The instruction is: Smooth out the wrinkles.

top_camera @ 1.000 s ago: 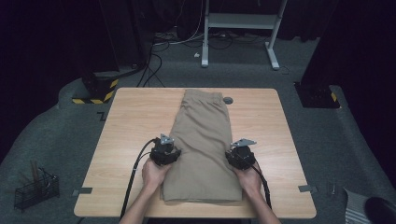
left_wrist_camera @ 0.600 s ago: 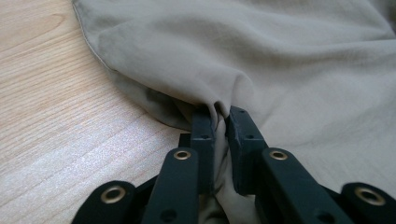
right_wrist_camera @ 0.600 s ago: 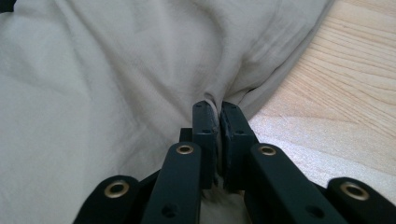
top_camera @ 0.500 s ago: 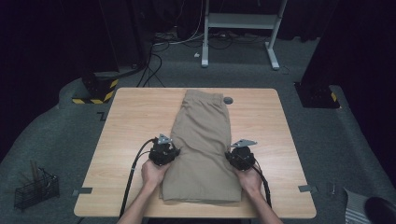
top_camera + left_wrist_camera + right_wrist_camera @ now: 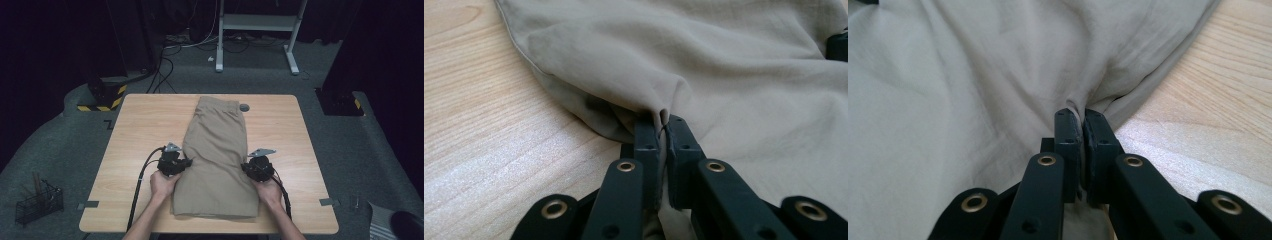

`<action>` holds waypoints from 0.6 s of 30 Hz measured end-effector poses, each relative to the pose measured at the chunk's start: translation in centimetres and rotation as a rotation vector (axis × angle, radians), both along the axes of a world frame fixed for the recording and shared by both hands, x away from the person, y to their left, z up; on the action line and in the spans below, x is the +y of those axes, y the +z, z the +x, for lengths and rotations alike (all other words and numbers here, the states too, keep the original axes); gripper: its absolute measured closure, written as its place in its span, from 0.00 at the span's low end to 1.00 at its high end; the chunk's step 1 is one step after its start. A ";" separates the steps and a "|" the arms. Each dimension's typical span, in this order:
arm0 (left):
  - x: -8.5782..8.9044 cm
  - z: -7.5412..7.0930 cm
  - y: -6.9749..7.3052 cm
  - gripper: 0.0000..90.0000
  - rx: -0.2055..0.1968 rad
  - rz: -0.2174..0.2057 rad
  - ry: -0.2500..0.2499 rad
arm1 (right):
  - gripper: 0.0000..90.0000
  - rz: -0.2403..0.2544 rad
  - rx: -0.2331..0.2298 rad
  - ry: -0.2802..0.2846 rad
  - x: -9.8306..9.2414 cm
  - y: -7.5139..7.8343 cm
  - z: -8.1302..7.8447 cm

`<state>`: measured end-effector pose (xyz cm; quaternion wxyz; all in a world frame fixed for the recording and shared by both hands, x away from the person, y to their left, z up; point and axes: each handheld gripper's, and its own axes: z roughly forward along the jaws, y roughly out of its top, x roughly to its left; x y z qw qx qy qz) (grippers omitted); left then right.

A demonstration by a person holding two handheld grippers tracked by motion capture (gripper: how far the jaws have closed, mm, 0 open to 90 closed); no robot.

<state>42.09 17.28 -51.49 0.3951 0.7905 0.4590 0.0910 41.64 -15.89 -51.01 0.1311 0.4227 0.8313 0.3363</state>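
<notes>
Khaki shorts (image 5: 217, 150) lie flat on the wooden table (image 5: 140, 130), waistband at the far end. My left gripper (image 5: 187, 162) sits at the shorts' left edge, about mid-length. Its jaws are shut on a pinched fold of the fabric (image 5: 724, 60), seen up close at the left gripper (image 5: 663, 122). My right gripper (image 5: 244, 168) is at the opposite edge. Its jaws have just been closing, and the right gripper (image 5: 1083, 116) now pinches a ridge of the cloth (image 5: 948, 75) between them. A hand holds each gripper from the near side.
A small grey round disc (image 5: 244, 107) sits in the tabletop beside the waistband. On the floor stand a wire basket (image 5: 37, 202) at the left, a white desk frame (image 5: 255, 30) behind, and a black base with yellow stripes (image 5: 102, 95).
</notes>
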 end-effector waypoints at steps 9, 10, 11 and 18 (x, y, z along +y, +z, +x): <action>0.8 -0.5 1.3 0.96 -0.013 -0.031 -0.023 | 0.96 0.052 -0.066 0.017 -0.5 1.3 -0.8; 0.8 -0.5 1.5 0.96 -0.017 -0.039 -0.023 | 0.96 0.056 -0.077 0.019 -0.5 1.4 -0.9; 0.9 -0.6 1.6 0.96 -0.023 -0.046 -0.024 | 0.96 0.059 -0.087 0.024 -0.6 1.6 -1.0; 1.7 -1.3 2.9 0.96 -0.056 -0.099 -0.024 | 0.96 0.100 -0.167 0.037 -1.0 3.3 -2.0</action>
